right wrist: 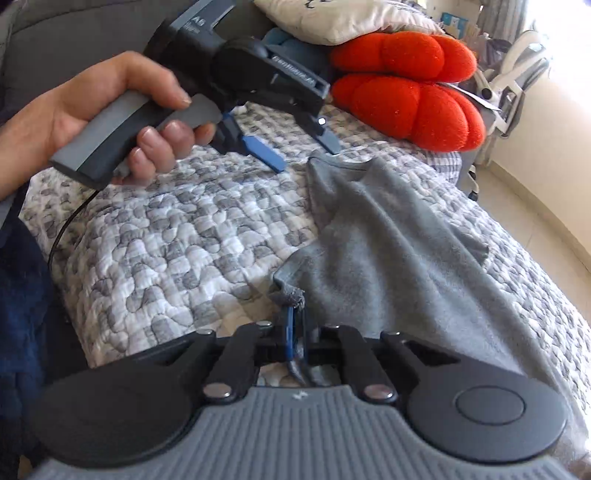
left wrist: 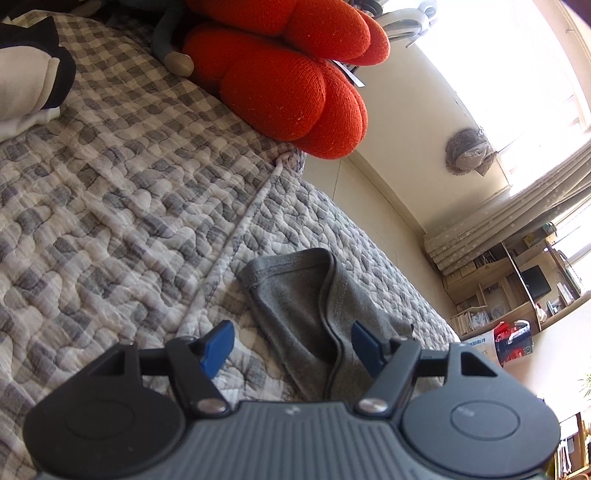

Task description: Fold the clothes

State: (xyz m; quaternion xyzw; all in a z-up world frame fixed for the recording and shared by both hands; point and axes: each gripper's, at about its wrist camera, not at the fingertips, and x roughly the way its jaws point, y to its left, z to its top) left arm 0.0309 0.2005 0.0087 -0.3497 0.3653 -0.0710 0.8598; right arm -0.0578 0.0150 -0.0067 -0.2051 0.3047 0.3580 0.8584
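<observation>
A grey garment (right wrist: 391, 240) lies spread on the checked quilt (right wrist: 166, 236). My right gripper (right wrist: 294, 314) is shut on a corner of the garment at its near left edge. My left gripper (right wrist: 306, 151) is open and empty, held by a hand just above the quilt beside the garment's far corner. In the left wrist view the left gripper (left wrist: 290, 343) is open, with the garment's hemmed corner (left wrist: 314, 295) lying between and ahead of its blue fingers (left wrist: 218, 345).
A red knitted cushion (right wrist: 410, 88) sits at the far end of the bed, with a white pillow (right wrist: 332, 18) behind it. A black-and-white folded item (left wrist: 29, 74) lies far left. The bed edge drops to the floor (right wrist: 546, 206) on the right.
</observation>
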